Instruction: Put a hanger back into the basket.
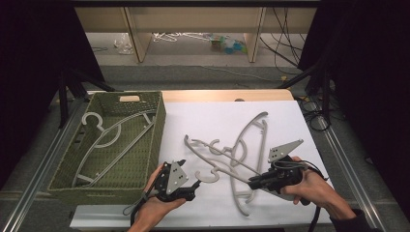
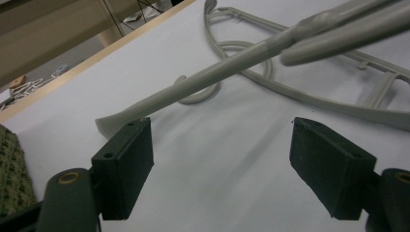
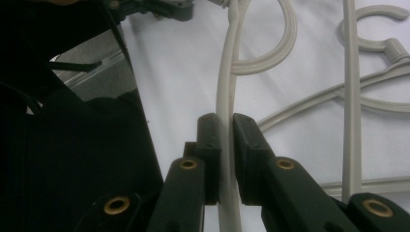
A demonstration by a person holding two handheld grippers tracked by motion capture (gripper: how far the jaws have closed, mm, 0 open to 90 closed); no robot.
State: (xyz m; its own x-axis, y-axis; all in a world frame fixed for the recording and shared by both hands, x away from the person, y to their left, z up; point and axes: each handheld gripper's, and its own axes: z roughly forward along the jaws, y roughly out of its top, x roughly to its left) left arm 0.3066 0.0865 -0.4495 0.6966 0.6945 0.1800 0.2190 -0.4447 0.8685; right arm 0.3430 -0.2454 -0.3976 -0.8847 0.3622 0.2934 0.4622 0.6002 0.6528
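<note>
Hanger (image 3: 227, 82), thin grey plastic, is clamped by its arm in the right claw (image 3: 223, 137), lifted off the table (image 1: 212, 116) among two others. It looks light, stiff and slick, liable to swing or snag its neighbours. Left claw (image 2: 220, 150) gapes with nothing between its jaws, the hanger's end (image 2: 109, 126) just ahead: a good second hold.

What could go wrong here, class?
The right gripper clamps one hanger by a thin arm, so it may twist or slip. Its hook lies among the other hangers and could drag them along. The open left gripper sits close under the raised end and might knock it.
</note>
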